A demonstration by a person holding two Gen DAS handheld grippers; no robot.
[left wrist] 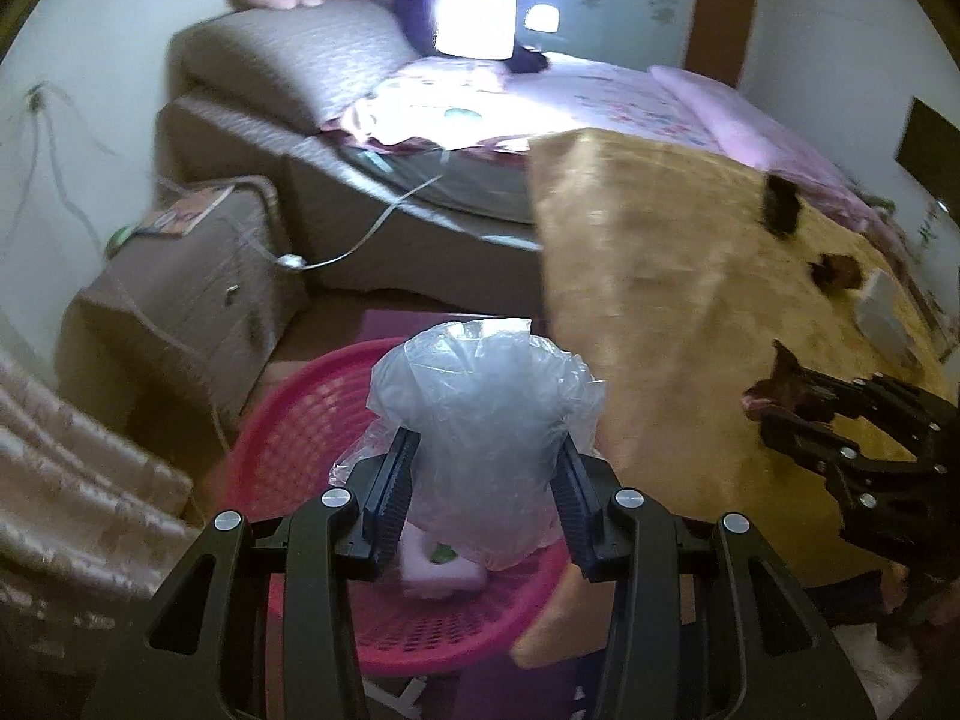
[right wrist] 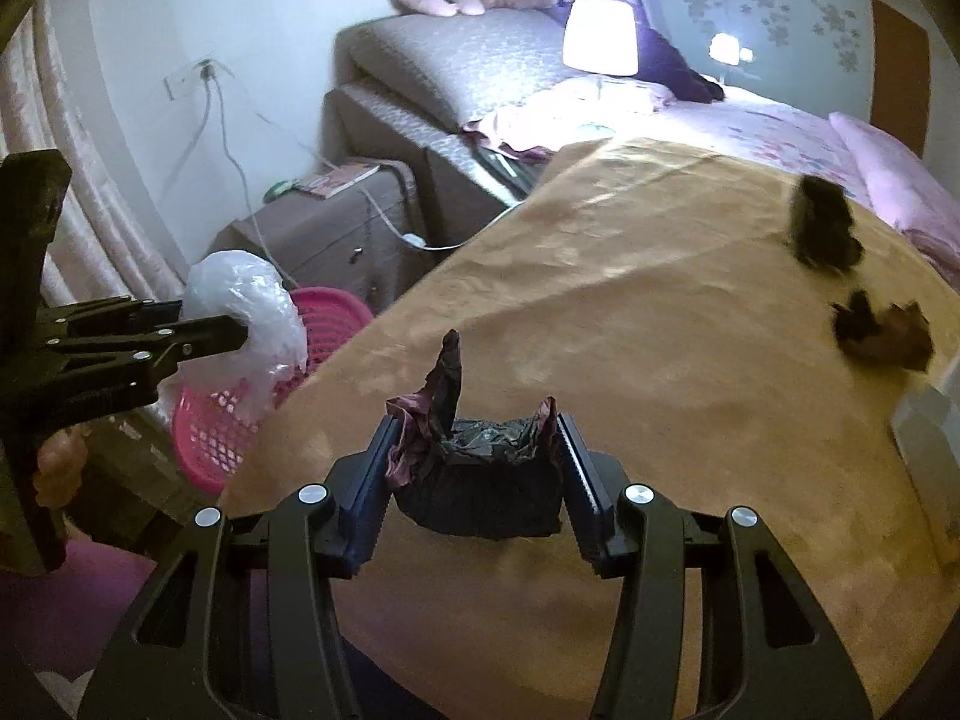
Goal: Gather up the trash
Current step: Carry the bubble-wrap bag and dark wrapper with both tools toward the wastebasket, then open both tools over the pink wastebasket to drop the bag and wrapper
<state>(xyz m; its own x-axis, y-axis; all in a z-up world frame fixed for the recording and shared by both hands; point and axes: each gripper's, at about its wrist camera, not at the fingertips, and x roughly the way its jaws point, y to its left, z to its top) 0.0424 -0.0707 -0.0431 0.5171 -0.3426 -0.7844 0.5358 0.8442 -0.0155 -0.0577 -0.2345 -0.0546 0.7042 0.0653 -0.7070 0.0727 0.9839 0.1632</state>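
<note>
At the far left a cream curtain [left wrist: 72,480] hangs beside a brown nightstand [left wrist: 198,300], which carries a magazine [left wrist: 186,213] and a white cable [left wrist: 360,240] that trails toward the bed. In front of the nightstand a pink plastic laundry basket [left wrist: 288,438] stands on the floor with a pale folded item in its bottom. The left gripper [left wrist: 486,480] hangs over the basket, and its two pads pinch a crumpled clear plastic bag [left wrist: 480,408] between them; the bag bulges upward above the fingers. In the right wrist view this same gripper comes in from the left edge, with the clear bag [right wrist: 246,312] held above the basket [right wrist: 324,324].

Farther right a tan cloth [right wrist: 630,312] covers a flat surface next to the bed [left wrist: 600,96]. The right gripper [right wrist: 474,480] is above this cloth, its pads pressed on both sides of a crumpled dark wrapper [right wrist: 480,480] with maroon edges, one twisted end sticking up. At the right of the cloth lie two more scraps: a dark crumpled piece [right wrist: 822,234] and, just nearer, a brown crumpled wrapper [right wrist: 882,336]. A lit lamp [right wrist: 600,36] glows at the head of the bed.
</note>
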